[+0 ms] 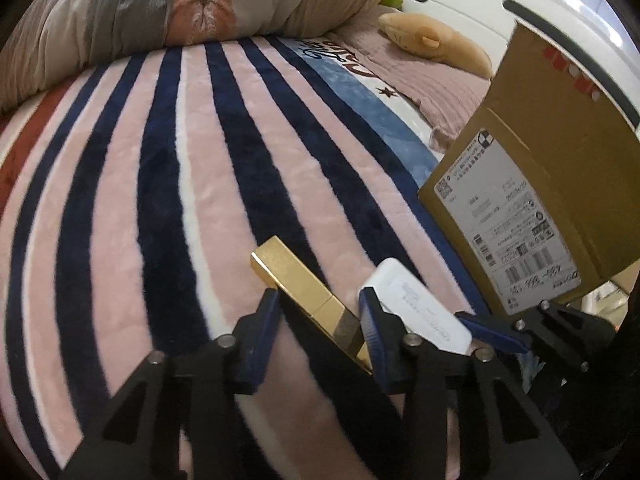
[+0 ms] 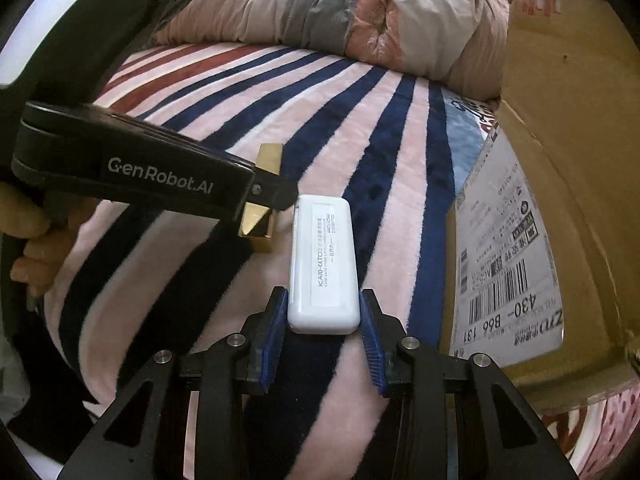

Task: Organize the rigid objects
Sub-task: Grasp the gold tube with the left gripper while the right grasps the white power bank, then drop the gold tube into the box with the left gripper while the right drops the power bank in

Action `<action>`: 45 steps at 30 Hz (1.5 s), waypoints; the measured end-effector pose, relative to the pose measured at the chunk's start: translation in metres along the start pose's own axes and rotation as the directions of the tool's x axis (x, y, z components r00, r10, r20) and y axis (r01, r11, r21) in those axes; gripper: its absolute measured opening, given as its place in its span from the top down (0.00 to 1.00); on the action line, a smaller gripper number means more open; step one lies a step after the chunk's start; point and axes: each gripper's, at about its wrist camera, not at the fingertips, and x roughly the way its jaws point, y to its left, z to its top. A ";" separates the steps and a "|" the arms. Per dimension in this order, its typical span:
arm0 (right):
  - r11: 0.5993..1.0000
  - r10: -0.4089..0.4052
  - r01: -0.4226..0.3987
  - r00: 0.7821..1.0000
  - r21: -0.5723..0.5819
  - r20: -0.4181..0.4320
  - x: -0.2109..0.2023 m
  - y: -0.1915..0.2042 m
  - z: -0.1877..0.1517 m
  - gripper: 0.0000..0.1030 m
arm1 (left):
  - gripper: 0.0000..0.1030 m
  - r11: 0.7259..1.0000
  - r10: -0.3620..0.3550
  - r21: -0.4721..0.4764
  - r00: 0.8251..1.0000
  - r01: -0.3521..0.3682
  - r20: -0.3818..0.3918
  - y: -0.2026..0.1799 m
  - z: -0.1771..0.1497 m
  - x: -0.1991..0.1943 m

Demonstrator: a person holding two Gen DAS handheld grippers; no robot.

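Note:
A slim gold box [image 1: 308, 296] lies on the striped blanket [image 1: 172, 200]. My left gripper [image 1: 320, 304] is open, its blue fingers on either side of the gold box; gaps show between pads and box. A white rectangular case [image 2: 322, 268] with a printed label lies beside the gold box [image 2: 264, 200]. My right gripper [image 2: 323, 316] straddles the case's near end, both blue pads at its sides, seemingly shut on it. The case also shows in the left wrist view [image 1: 416, 308], with the right gripper's fingers [image 1: 492, 332] beside it. The left gripper's body [image 2: 132, 172] crosses the right wrist view.
An open cardboard box [image 1: 532, 184] with a shipping label stands on the right, close to the case; it also shows in the right wrist view [image 2: 560, 184]. A rolled quilt [image 2: 360, 20] lies at the far side. A tan plush toy [image 1: 436, 40] lies on the pink sheet.

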 end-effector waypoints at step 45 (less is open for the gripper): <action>0.994 0.090 -0.097 0.985 0.042 0.150 -0.028 0.007 0.031 0.70 | 0.85 0.994 0.109 0.006 0.989 -0.111 0.100 0.009 -0.029 -0.070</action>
